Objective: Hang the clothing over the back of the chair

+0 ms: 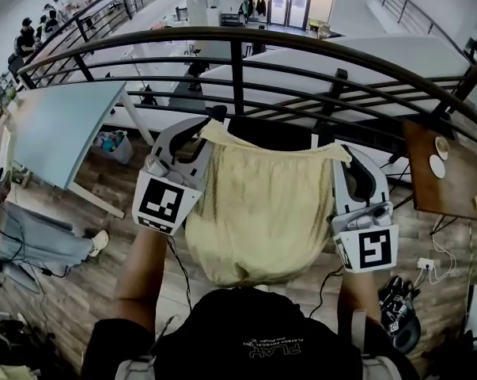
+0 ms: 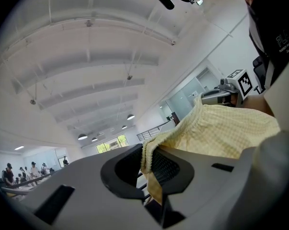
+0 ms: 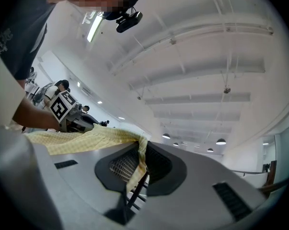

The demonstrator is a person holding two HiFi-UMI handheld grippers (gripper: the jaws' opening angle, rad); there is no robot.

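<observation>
A pale yellow checked garment (image 1: 258, 204) hangs spread between my two grippers, its gathered waistband stretched across the top. My left gripper (image 1: 209, 123) is shut on the left corner of the waistband, and in the left gripper view the cloth (image 2: 216, 128) is pinched between its jaws (image 2: 149, 164). My right gripper (image 1: 338, 150) is shut on the right corner, where the fabric (image 3: 86, 137) runs into its jaws (image 3: 142, 159). Just beyond the garment's top edge is a dark shape (image 1: 274, 133), possibly the chair's back; the cloth hides most of it.
A black metal railing (image 1: 238, 62) curves across just ahead, with a lower floor beyond it. A pale blue table (image 1: 64, 125) stands at the left. A small brown table (image 1: 444, 172) with white dishes stands at the right. A power strip and cables (image 1: 424, 266) lie on the wooden floor.
</observation>
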